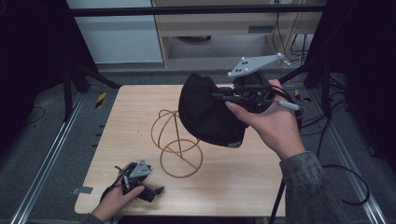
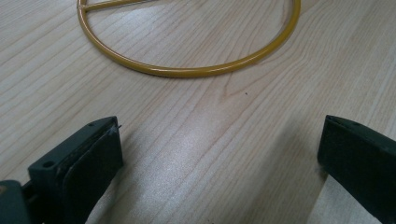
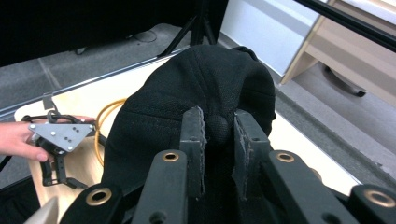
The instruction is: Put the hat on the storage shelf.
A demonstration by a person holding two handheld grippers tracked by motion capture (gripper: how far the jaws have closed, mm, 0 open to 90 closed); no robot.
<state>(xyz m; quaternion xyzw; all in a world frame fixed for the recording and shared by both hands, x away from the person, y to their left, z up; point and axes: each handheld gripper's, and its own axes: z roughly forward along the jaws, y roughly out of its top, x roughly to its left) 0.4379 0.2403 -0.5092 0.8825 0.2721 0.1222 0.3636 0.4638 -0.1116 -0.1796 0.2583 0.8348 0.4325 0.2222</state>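
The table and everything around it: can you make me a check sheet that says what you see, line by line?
Surface: light wooden table, bare wood grain between the jaws in the left gripper view.
Job's things: black fabric cap, lifted above the table; yellow wire hat stand with a round ring base, standing on the wood.
Clutter: nothing seen on the table.
Grippers: right gripper shut on the cap's top button, held up in the person's right hand; left gripper open, nothing between its jaws, low on the table near the stand's ring.
Cables: black cable trailing from the right gripper; more wires at the back right.
Surroundings: grey floor, metal rails beside the table, pale cabinet behind.
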